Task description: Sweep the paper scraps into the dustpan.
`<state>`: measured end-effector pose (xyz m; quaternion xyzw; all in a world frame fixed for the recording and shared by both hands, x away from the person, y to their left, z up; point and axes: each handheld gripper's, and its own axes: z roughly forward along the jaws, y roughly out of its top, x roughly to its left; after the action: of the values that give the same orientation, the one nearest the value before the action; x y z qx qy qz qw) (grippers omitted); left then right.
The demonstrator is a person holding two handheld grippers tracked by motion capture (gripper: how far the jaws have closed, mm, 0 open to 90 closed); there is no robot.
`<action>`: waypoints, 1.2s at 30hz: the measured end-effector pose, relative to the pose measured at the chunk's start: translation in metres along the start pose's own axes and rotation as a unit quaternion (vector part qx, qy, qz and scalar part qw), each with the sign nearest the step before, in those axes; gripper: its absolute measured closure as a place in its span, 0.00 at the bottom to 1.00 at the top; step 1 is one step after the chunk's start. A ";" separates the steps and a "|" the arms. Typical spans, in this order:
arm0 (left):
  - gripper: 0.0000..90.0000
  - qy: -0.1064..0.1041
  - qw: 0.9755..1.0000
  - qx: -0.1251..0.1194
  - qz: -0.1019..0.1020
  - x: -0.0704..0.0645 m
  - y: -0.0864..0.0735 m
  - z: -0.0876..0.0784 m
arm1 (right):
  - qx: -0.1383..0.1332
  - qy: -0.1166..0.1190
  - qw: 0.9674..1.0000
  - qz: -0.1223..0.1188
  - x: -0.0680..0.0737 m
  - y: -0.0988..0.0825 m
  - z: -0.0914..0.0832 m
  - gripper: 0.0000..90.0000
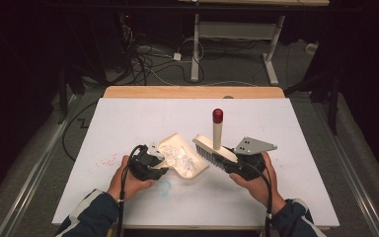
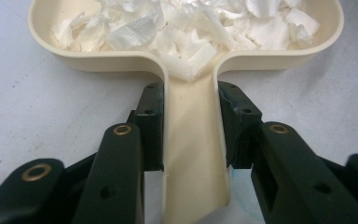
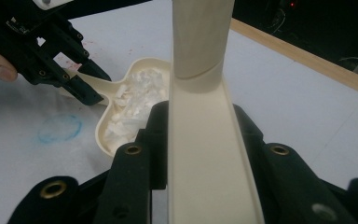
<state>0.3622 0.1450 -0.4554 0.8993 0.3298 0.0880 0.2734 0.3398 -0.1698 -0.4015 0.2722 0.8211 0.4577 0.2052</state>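
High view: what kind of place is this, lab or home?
Most likely a lab or recording workspace: a white-covered table on a bare floor, loose cables trailing behind it, and a metal bench frame against dark surroundings.

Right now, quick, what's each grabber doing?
Left gripper: shut on the dustpan handle; the pan is full of white scraps.
Right gripper: shut on the brush back, handle pointing up.

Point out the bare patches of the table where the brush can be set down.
Free: the white table behind the dustpan up to the wooden far edge, and the right side beyond the brush. Crowded: the front middle, where both tongs hold dustpan and brush, beside a blue ring mark.
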 end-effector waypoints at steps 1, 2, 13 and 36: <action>0.71 0.000 1.000 -0.001 -0.001 0.001 0.000 0.000 | 0.000 -0.001 1.000 0.000 0.000 0.000 -0.001 0.75; 0.71 0.000 1.000 -0.002 -0.003 0.001 -0.001 0.000 | 0.001 -0.001 1.000 -0.001 0.000 0.000 -0.002 0.75; 0.71 0.001 1.000 -0.010 -0.014 0.006 -0.004 -0.006 | 0.002 0.002 1.000 0.004 -0.003 -0.002 -0.013 0.75; 0.71 0.033 0.998 -0.015 -0.049 0.025 -0.027 -0.027 | 0.017 0.005 1.000 0.015 -0.013 -0.019 -0.050 0.75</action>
<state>0.3577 0.1901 -0.4482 0.8742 0.3812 0.1091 0.2802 0.3160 -0.2182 -0.3916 0.2852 0.8258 0.4482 0.1895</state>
